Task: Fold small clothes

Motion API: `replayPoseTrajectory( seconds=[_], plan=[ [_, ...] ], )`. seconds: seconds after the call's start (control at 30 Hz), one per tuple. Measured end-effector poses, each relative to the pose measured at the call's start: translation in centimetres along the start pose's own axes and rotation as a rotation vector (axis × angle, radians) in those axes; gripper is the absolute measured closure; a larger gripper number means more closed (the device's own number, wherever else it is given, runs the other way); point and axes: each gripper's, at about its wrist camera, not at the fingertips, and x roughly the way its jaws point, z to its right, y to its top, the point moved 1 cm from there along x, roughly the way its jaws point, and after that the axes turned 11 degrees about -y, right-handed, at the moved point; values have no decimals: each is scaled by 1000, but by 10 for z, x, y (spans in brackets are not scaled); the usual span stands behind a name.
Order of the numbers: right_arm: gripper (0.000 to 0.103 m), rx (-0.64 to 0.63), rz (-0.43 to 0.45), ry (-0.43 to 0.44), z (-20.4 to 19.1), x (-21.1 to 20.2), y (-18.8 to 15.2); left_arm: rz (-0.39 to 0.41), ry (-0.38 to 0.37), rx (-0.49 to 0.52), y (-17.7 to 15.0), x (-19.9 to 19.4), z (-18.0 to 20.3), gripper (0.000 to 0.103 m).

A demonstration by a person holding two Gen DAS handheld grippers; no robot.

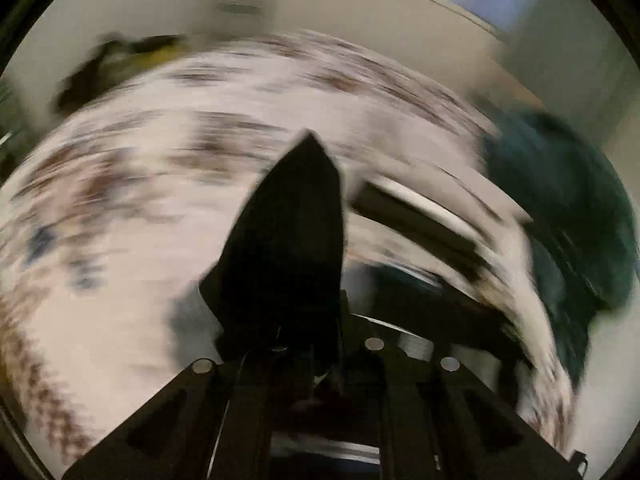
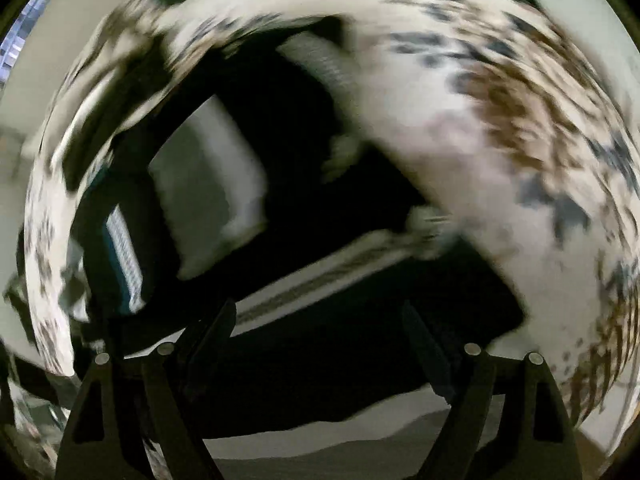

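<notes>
Left gripper [image 1: 308, 140] is reading as fully closed, fingers meeting in one dark point; heavy blur, so I can't tell whether any fabric is pinched in it. Right gripper [image 2: 320, 320] is standing wide, nothing between its fingers [image 2: 216, 324].

Landmark: the patterned sheet [image 1: 140, 200], white with brown and grey blotches.

- Black garment [image 2: 280, 208] with pale striped bands is lying on the sheet, directly under the right gripper. Judging that the spread is prep for taking an edge.
- From the left gripper, the same garment [image 1: 420, 224] is sitting just right of the tip.
- Dark green cloth [image 1: 560, 208] is lying at the sheet's right edge.
</notes>
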Motion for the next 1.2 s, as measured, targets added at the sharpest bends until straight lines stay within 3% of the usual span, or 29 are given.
replayPoseTrajectory(
  seconds=[0.2,0.33,0.37,0.4,0.43,0.47,0.5,0.57,0.73,0.83,0.9,0.97,1.07,1.1,1.17,1.2],
  plan=[
    [17,218,-3,-5,111,-15,11,-246,-220,232,-54,93,174,94],
    [16,288,-13,-3,164,-20,22,-400,-266,311,-82,131,231,93],
    [16,294,-17,9,176,-22,27,-401,-262,327,-87,130,237,85],
    [16,293,-20,21,178,-23,30,-394,-261,343,-91,124,241,70],
    [16,290,-20,33,180,-26,35,-379,-268,347,-91,115,238,64],
    [16,280,-19,50,181,-28,40,-365,-263,346,-91,111,237,49],
    [16,262,-17,76,179,-34,47,-349,-247,346,-86,100,226,26],
    [16,223,-17,127,165,-39,58,-305,-196,351,-62,101,213,12],
    [16,65,-8,270,88,-47,101,-136,131,338,-6,67,114,12],
    [16,-44,20,294,29,-40,131,-134,292,270,14,64,52,12],
    [17,-115,2,273,-9,-25,148,-141,368,196,23,64,14,12],
    [17,-171,-75,224,-42,0,161,-137,418,155,24,62,-9,12],
    [17,-172,-195,210,-75,36,166,-143,444,110,20,70,-29,12],
    [18,-182,-196,190,-81,43,164,-148,440,93,18,72,-33,12],
    [58,-232,-158,118,-93,48,160,-165,421,74,11,80,-34,12],
    [96,-262,-128,78,-94,46,155,-174,411,70,12,83,-35,12]
  ],
)
